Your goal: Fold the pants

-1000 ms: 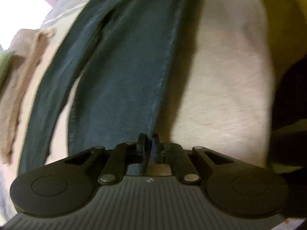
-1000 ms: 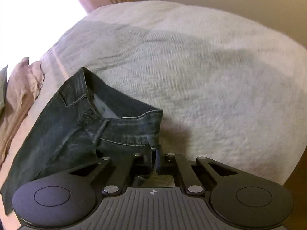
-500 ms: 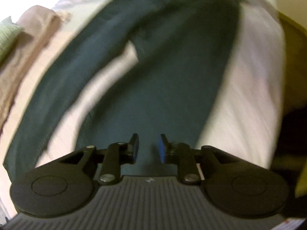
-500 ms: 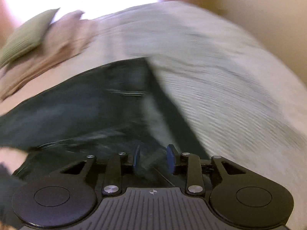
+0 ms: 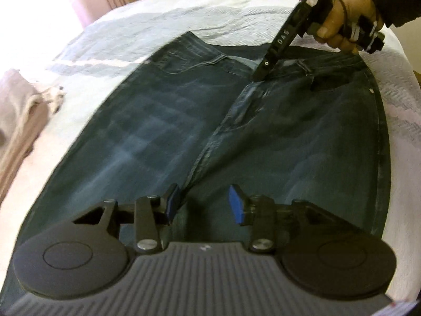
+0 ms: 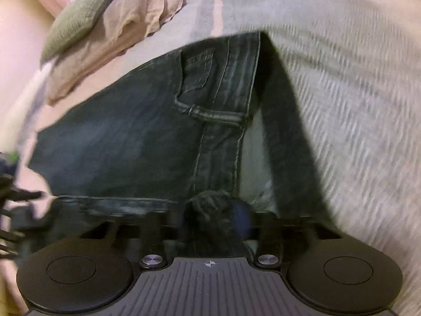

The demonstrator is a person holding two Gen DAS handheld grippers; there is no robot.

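Two grippers, one pair of dark jeans (image 5: 158, 137) spread flat on the pale bedspread (image 5: 136, 29) w/ waistband at the far end from your left gripper (image 5: 202, 201). Your left gripper hangs over the legs, near the crotch seam, which runs away from the gap betw. its blue pads (image 5: 236, 205); jaws apart & opening, nothing betw. them, denim lies below, not pinched. Your right gripper (image 6: 215, 218) is at the waistband, approx. the fly area, tips down into the cloth; a dark bunch of denim sits betw. its fingers, jaws closing a bit, but blur there – can't tell if pads actually press on it. From the left cam your right hand (image 5: 344, 18) holds that gripper above the waistband, on the far right side of the jeans. Beyond your right gripper: belt loop & back pocket of the jeans, then a tan blanket (image 6: 126, 26) & a green pillow (image 6: 84, 13) well apart from the jeans, far left.
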